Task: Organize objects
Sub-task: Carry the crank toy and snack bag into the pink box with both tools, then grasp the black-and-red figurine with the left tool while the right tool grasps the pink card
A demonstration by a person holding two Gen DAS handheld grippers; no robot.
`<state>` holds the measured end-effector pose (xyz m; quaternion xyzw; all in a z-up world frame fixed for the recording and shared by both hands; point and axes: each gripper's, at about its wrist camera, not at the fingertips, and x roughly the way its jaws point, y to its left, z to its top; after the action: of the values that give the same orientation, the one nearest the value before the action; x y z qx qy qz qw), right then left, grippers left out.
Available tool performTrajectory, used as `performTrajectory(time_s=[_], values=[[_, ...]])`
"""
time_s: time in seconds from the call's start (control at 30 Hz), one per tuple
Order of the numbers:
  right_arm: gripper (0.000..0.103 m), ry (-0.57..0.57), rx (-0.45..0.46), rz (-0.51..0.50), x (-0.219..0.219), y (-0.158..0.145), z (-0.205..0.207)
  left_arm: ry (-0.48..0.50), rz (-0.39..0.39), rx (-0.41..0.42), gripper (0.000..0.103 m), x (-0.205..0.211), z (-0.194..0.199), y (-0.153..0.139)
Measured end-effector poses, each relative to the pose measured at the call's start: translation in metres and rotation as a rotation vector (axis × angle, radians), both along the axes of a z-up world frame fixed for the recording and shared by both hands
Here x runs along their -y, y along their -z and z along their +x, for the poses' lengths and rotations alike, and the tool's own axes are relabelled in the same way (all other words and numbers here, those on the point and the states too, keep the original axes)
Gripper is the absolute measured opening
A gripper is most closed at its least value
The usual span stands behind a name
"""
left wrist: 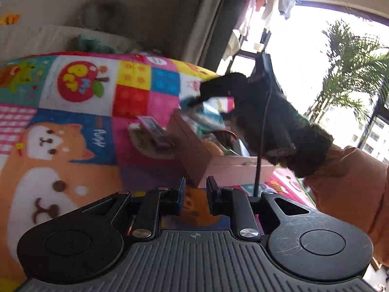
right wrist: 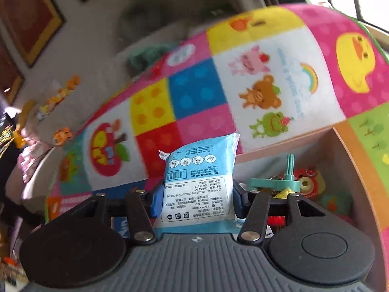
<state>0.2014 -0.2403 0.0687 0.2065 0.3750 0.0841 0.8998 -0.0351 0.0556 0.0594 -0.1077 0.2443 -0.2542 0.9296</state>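
Observation:
In the right wrist view my right gripper [right wrist: 198, 194] is shut on a light blue tissue pack [right wrist: 199, 182], which stands upright between the fingers with its printed label facing the camera. To its right is an open pink box [right wrist: 340, 146] holding a teal plastic piece [right wrist: 274, 182] and a red toy camera [right wrist: 306, 177]. The left wrist view shows the same box [left wrist: 194, 150] on the colourful play mat [left wrist: 73, 121], with the right gripper [left wrist: 201, 97] hovering over it in a black gloved hand [left wrist: 267, 121]. My left gripper [left wrist: 195, 194] is shut on nothing, low over the mat.
A small pile of cards and booklets [left wrist: 153, 133] lies on the mat against the box's left side. An orange sleeve [left wrist: 352, 194] fills the right. A teal soft thing [left wrist: 92, 43] sits beyond the mat. Orange toys [right wrist: 60, 95] line the floor by the wall.

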Motion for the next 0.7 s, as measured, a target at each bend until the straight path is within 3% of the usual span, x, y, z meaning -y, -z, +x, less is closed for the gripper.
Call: performTrajectory(time_s=[0.1, 0.3, 0.53, 0.63, 0.7], values=[[0.053, 0.026, -0.073, 0.033, 0.006, 0.024, 0.01, -0.072, 0.022, 0.019, 0.02, -0.02, -0.001, 0.001], [0.053, -0.063, -0.072, -0.107, -0.009, 0.018, -0.019, -0.178, -0.005, -0.027, 0.02, -0.053, 0.014, 0.015], [0.051, -0.07, -0.06, -0.16, -0.02, 0.029, -0.006, -0.19, -0.001, -0.034, 0.02, -0.056, 0.013, 0.015], [0.059, -0.096, -0.055, -0.222, -0.028, 0.017, -0.014, -0.217, 0.009, -0.024, 0.02, -0.069, 0.01, 0.014], [0.068, -0.076, 0.023, -0.309, -0.034, -0.006, -0.028, -0.246, -0.004, -0.031, 0.02, -0.081, 0.012, 0.015]])
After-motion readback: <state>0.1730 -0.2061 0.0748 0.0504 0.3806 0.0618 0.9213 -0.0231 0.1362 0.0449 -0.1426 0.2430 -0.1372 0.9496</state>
